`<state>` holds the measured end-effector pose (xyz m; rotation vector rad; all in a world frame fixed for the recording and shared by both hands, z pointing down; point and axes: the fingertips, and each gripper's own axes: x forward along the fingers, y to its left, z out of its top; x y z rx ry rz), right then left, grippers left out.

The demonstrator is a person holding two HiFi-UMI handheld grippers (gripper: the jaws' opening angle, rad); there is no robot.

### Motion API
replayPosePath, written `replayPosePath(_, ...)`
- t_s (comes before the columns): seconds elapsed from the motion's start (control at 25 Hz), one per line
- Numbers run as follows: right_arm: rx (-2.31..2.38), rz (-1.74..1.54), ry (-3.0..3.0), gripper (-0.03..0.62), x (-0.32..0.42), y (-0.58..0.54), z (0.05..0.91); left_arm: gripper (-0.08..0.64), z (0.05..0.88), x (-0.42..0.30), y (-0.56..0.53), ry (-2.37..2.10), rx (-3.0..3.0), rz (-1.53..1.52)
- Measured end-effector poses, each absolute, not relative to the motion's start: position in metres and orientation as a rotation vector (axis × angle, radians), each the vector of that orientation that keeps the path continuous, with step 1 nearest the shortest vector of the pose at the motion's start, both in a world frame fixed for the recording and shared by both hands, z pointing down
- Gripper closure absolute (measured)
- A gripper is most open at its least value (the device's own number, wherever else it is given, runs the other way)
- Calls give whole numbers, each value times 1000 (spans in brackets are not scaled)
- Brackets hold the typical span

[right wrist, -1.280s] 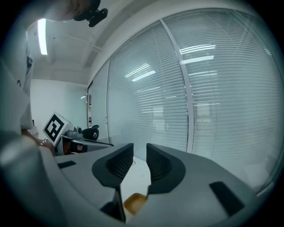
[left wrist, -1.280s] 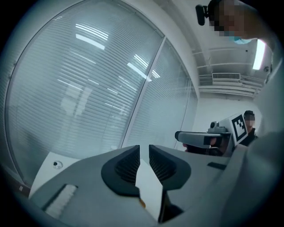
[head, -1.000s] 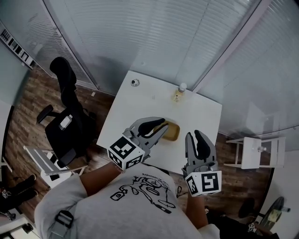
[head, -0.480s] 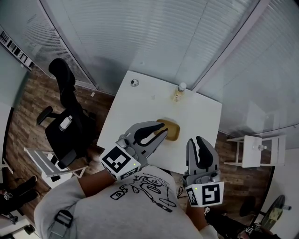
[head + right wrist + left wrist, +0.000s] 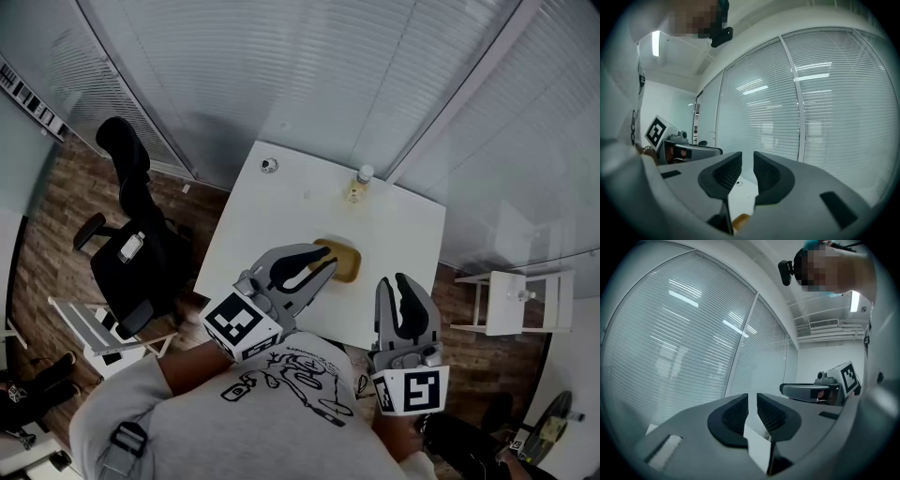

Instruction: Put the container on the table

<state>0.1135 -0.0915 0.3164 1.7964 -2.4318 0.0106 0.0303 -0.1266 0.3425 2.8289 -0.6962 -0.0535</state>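
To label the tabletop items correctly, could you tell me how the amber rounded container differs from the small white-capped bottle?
The amber rounded container lies low and wide; the small white-capped bottle stands upright and slim. The container sits toward the near side of the white table; the bottle stands at its far edge. Both rest on the table, unheld.

An office: blind-covered glass walls (image 5: 309, 75) rise ahead of the left gripper (image 5: 321, 266). A black swivel chair (image 5: 131, 192) stands on wood flooring (image 5: 56, 220) off to its left, beside the white table (image 5: 281, 211).
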Motion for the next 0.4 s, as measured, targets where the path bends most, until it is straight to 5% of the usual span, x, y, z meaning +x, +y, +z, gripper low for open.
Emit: replayPosePath(0.4,1788,4,-2446,522,110,-92,311,502,342,30,-127,-685,2808,-59)
